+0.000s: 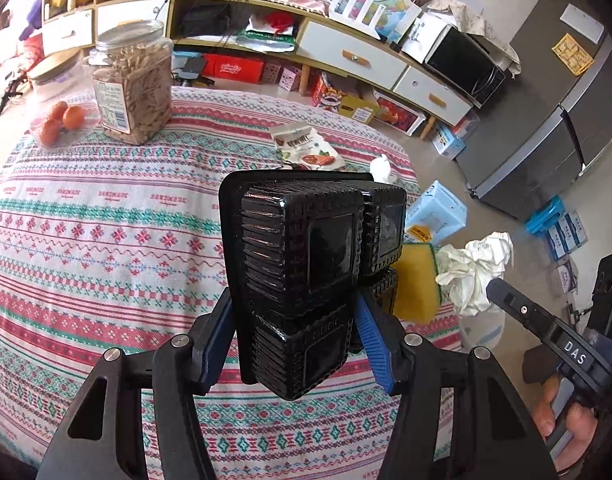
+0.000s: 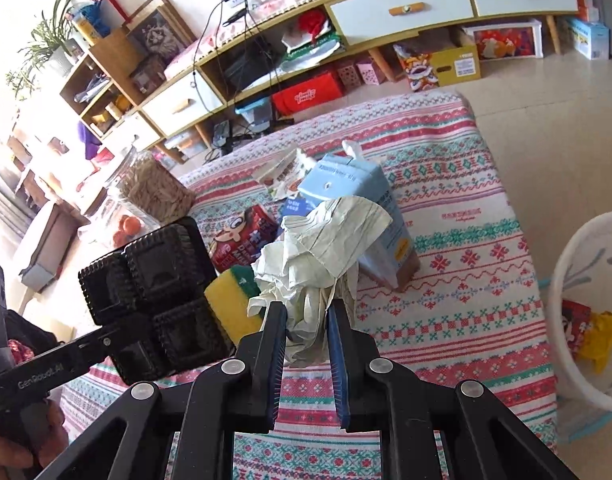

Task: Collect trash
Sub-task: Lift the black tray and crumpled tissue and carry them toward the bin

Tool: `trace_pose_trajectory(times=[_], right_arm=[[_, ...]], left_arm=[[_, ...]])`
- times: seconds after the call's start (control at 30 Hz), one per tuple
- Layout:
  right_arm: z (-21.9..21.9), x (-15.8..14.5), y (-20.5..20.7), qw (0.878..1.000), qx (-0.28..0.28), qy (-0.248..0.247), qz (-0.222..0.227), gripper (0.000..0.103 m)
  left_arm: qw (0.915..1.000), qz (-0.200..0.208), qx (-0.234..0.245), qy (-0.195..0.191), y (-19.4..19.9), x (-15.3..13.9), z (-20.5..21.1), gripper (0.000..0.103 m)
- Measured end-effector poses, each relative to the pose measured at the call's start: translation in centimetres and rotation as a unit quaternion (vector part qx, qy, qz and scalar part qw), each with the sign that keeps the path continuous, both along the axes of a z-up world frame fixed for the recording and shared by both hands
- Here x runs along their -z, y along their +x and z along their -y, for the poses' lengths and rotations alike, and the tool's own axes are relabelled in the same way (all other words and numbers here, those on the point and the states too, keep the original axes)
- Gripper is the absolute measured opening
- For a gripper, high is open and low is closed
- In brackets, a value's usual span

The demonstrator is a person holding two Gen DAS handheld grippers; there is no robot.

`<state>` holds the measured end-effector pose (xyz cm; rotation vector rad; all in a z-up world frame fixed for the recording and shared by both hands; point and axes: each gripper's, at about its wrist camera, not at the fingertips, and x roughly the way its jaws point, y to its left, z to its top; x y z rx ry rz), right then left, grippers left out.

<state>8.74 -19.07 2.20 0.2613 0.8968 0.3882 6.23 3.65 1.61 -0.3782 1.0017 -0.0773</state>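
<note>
Left gripper (image 1: 295,312) clamps a glossy black plastic tray (image 1: 306,248) – four ribbed cups – above the patterned tablecloth (image 1: 105,216); one jar (image 1: 133,80) stands beyond. Right gripper (image 2: 306,312) pinches one crumpled white paper wad (image 2: 318,240) (lifted off the cloth); a blue carton (image 2: 370,208) stands behind, white bin (image 2: 566,280) on the floor.

A home living room: low TV cabinet (image 1: 358,56), fridge (image 1: 546,128) (microwave (image 1: 466,68) beside), cloth-covered table (image 1: 85,240).
</note>
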Motion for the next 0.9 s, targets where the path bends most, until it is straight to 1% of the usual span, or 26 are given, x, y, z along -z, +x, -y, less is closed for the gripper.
trace_pose_trajectory(times=[0.03, 0.07, 0.1, 0.13, 0.2, 0.23, 0.27, 0.3, 0.37, 0.4, 0.43, 0.47, 0.5, 0.53, 0.57, 0.6, 0.63, 0.67, 0.73, 0.8, 0.83, 0.9], right_arm=[[-0.3, -0.7, -0.4, 0.999, 0.008, -0.042, 0.031, 0.018], [-0.6, -1.2, -0.7, 0.997, -0.001, -0.057, 0.049, 0.018], [-0.2, -0.9, -0.5, 0.999, -0.020, -0.013, 0.032, 0.017], [0.1, -0.3, -0.1, 0.999, -0.027, 0.022, 0.000, 0.017], [-0.2, 0.7, 0.1, 0.999, -0.039, 0.024, -0.016, 0.017], [-0.3, 0.9, 0.1, 0.997, -0.053, 0.043, -0.026, 0.017], [-0.6, 0.8, 0.0, 0.997, -0.062, 0.046, -0.025, 0.017], [-1.0, 0.5, -0.3, 0.997, -0.068, 0.029, -0.013, 0.017], [-2.3, 0.3, -0.8, 0.996, -0.057, -0.061, 0.017, 0.017], [-2.8, 0.7, -0.7, 0.995, -0.056, -0.085, 0.015, 0.017], [-2.8, 1.4, -0.5, 0.995, -0.065, -0.071, -0.003, 0.017], [-2.8, 1.8, -0.4, 0.996, -0.080, -0.037, -0.020, 0.017], [-2.9, 1.9, -0.4, 0.995, -0.099, -0.003, -0.028, 0.017], [-2.9, 1.5, -0.7, 0.993, -0.114, 0.021, -0.024, 0.017], [-2.9, 0.9, -0.9, 0.992, -0.122, 0.033, -0.013, 0.017], [-2.9, 0.4, -1.1, 0.992, -0.120, 0.030, -0.002, 0.017], [-2.7, 0.1, -1.1, 0.993, -0.118, 0.032, 0.003, 0.017], [-2.3, 0.1, -0.9, 0.993, -0.112, 0.037, -0.002, 0.017], [-1.6, 0.0, -0.7, 0.995, -0.092, 0.027, -0.004, 0.016], [-1.0, 0.1, -0.6, 0.996, -0.084, 0.028, -0.003, 0.016], [-0.8, 0.1, -0.7, 0.995, -0.090, 0.042, -0.004, 0.016], [-0.4, -0.8, -1.3, 0.989, -0.114, 0.090, 0.005, 0.016]], left_arm=[[1.0000, 0.005, -0.001, -0.002, -0.3, -0.3, 0.1, 0.061], [0.9999, 0.012, 0.000, -0.001, -0.6, -0.7, 0.1, 0.061], [0.9998, 0.019, 0.002, 0.001, -0.8, -1.1, 0.2, 0.061], [0.9997, 0.024, 0.003, 0.001, -1.1, -1.5, 0.3, 0.061], [0.9996, 0.027, 0.006, -0.004, -1.5, -1.8, 0.5, 0.061], [0.9996, 0.028, 0.004, -0.006, -1.7, -1.9, 0.5, 0.061], [0.9996, 0.026, 0.005, -0.007, -1.8, -1.9, 0.5, 0.061], [0.9996, 0.023, 0.006, -0.016, -2.0, -2.0, 0.4, 0.061], [0.9986, 0.030, 0.001, -0.043, -2.6, -2.6, -0.3, 0.061], [0.9983, 0.042, -0.003, -0.041, -3.0, -3.2, -0.5, 0.061], [0.9979, 0.055, -0.006, -0.032, -3.3, -3.7, -0.5, 0.061], [0.9978, 0.062, -0.005, -0.024, -3.4, -3.9, -0.3, 0.061], [0.9981, 0.057, -0.001, -0.024, -3.2, -3.6, 0.0, 0.061], [0.9986, 0.042, 0.001, -0.031, -3.0, -3.0, 0.2, 0.061], [0.9989, 0.032, 0.003, -0.035, -2.9, -2.3, 0.6, 0.061], [0.9994, 0.024, 0.006, -0.025, -2.7, -1.8, 1.0, 0.061], [0.9998, 0.019, 0.006, -0.007, -2.5, -1.2, 1.4, 0.061], [1.0000, 0.010, 0.000, 0.001, -2.3, -0.5, 1.3, 0.061], [0.9999, -0.009, -0.011, -0.006, -2.0, 0.7, 0.5, 0.061], [0.9997, -0.015, -0.017, -0.003, -1.8, 1.3, 0.0, 0.061], [0.9997, -0.014, -0.019, 0.003, -1.7, 1.4, -0.2, 0.061], [0.9995, -0.012, -0.023, 0.019, -1.4, 1.4, -0.2, 0.061]])
